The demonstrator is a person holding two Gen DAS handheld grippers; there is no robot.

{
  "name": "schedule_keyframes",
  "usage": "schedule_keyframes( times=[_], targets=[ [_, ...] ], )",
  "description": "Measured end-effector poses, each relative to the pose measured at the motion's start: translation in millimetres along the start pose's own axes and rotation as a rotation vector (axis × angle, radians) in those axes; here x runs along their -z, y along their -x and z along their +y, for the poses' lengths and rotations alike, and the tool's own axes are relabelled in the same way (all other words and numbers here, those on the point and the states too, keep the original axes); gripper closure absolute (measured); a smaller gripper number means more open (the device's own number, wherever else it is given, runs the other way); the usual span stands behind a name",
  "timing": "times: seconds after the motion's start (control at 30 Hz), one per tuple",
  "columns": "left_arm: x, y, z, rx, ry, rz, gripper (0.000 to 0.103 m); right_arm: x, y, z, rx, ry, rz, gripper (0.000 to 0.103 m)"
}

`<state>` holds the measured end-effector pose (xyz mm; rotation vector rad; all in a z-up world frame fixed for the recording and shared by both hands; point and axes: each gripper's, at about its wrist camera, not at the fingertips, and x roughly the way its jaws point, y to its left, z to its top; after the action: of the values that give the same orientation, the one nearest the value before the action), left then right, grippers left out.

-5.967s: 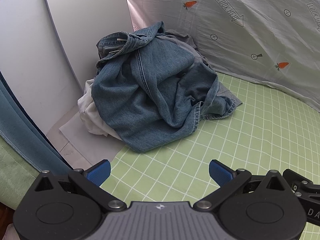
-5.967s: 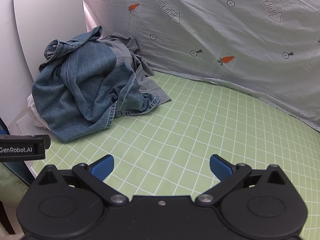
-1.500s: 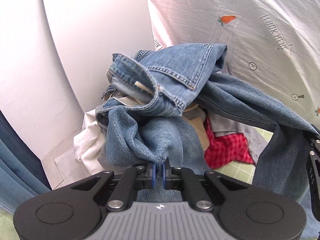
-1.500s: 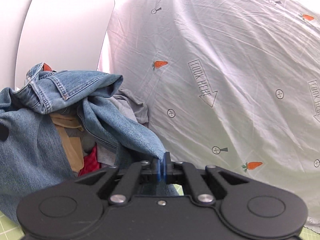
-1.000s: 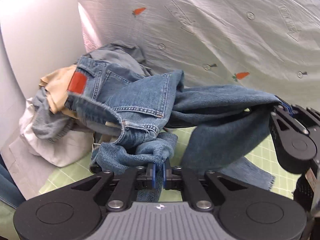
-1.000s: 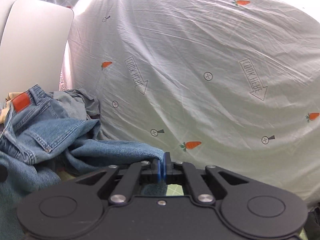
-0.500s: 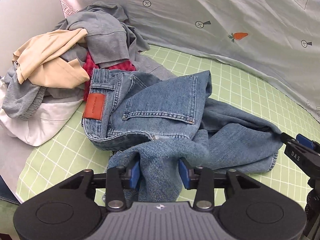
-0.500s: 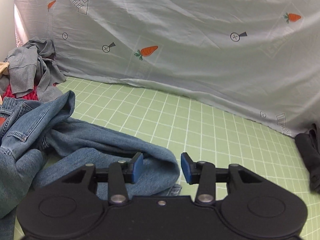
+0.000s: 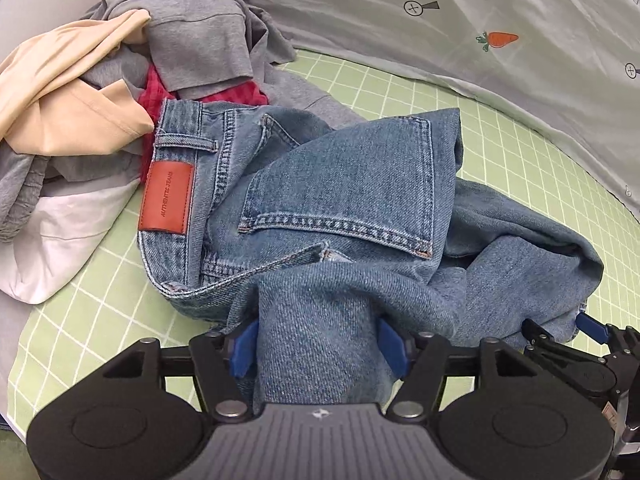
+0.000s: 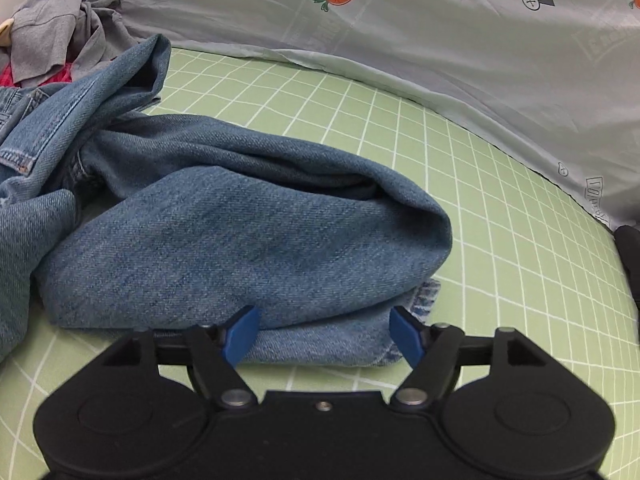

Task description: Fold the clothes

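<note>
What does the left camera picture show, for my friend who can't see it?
Crumpled blue jeans lie on a green checked mat, and the open left gripper has a bunched jeans leg between its blue fingers. Behind the jeans sits a pile of gray, tan, red and white clothes, with a carrot-print sheet at the back.

Crumpled blue jeans (image 9: 340, 200), lying on green mat (image 9: 500, 120)

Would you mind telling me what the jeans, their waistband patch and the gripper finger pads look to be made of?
The jeans look like washed blue denim: diagonal twill weave and tan topstitching. Their patch looks like matte rust leather or imitation leather; which one is unclear. The left gripper pads look like smooth blue rubber or plastic.
</note>
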<state>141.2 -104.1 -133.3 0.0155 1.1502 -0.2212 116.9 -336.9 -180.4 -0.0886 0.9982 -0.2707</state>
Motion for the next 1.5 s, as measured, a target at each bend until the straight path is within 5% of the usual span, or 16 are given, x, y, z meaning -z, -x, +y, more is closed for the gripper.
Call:
schedule_keyframes(
  times=[0.17,0.37,0.47,0.5,0.53,0.67,0.83,1.03,1.13,1.27,1.5],
  targets=[
    [2.9,-0.9,-11.4,-0.042,-0.031,-0.003,0.036,8.2,-5.7,-9.6,0.003,-0.036,0.007,0.020],
    [20.0,5.1,-30.1,-0.150,-0.072,-0.008,0.032,18.0,-9.7,-38.0,-0.087,-0.156,0.015,0.021],
    [29.6,10.9,-40.4,-0.200,-0.088,-0.009,0.032,23.0,-8.5,-49.9,-0.163,-0.193,-0.006,0.043],
    [32.5,13.5,-43.3,-0.211,-0.084,-0.010,0.032,24.2,-6.7,-51.9,-0.174,-0.188,-0.021,0.066],
    [35.1,15.9,-45.5,-0.218,-0.077,-0.010,0.032,25.1,-6.0,-54.5,-0.191,-0.179,-0.034,0.075],
    [47.4,24.5,-54.1,-0.230,-0.039,-0.004,0.032,29.1,-9.5,-75.3,-0.194,-0.148,-0.082,0.081],
    [66.8,35.4,-64.4,-0.266,-0.008,-0.009,0.032,26.1,-15.7,-144.5,0.028,-0.134,-0.155,0.084],
    [78.5,40.1,-59.6,-0.289,0.049,0.000,0.032,21.7,-30.7,-287.2,0.420,-0.311,-0.135,0.084],
    [76.0,41.3,-49.7,-0.300,0.078,-0.006,0.032,27.2,-24.2,-331.6,0.519,-0.392,-0.091,0.079],
    [66.8,47.4,-34.7,-0.270,0.103,-0.047,0.032,50.0,-3.4,-318.8,0.472,-0.432,-0.111,0.054],
    [48.2,36.8,-25.5,-0.194,0.037,-0.051,0.032,70.4,6.9,-201.5,0.262,-0.455,-0.055,0.041]
  ],
)
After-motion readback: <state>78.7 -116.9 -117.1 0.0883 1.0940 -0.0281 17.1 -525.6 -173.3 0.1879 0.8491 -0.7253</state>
